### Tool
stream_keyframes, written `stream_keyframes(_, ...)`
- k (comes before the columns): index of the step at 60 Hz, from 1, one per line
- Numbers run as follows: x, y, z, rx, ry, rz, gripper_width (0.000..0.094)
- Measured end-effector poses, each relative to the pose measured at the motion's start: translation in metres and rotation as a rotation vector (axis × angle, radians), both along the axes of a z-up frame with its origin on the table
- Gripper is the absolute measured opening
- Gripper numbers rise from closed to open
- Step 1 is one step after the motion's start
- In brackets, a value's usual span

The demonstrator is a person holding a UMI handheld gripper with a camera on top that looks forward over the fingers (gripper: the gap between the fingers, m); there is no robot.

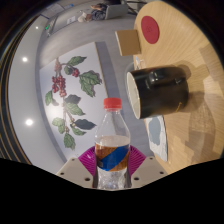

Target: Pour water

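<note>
Clear plastic bottle with red cap, gripped by the gripper.
Black cylindrical cup waits beyond; tilting could spill onto the wooden table.

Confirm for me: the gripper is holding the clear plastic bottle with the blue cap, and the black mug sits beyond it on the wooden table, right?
Not quite. The gripper view shows the clear plastic bottle has a red cap, not blue. The rest stands: the gripper holds it, and the black mug sits beyond on the wooden table.

A clear, red-capped bottle stands upright beside a black mug.
</note>
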State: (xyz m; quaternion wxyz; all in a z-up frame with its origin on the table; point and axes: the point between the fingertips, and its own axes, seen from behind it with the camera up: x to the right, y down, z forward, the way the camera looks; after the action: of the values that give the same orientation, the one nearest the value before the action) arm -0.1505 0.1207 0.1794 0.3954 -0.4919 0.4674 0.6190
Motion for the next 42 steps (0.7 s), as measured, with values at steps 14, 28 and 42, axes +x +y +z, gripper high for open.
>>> stream_keyframes(14, -0.009, -0.006, 0.001, -0.057, 0.139, 0.064, 0.0375)
stream_keyframes(28, 0.012, -0.059, 0.1, 0.366, -0.416, 0.101, 0.0377)
stream_keyframes(42, 0.218, -0.042, 0.18, 0.571, -1.344, -0.415, 0.0377)
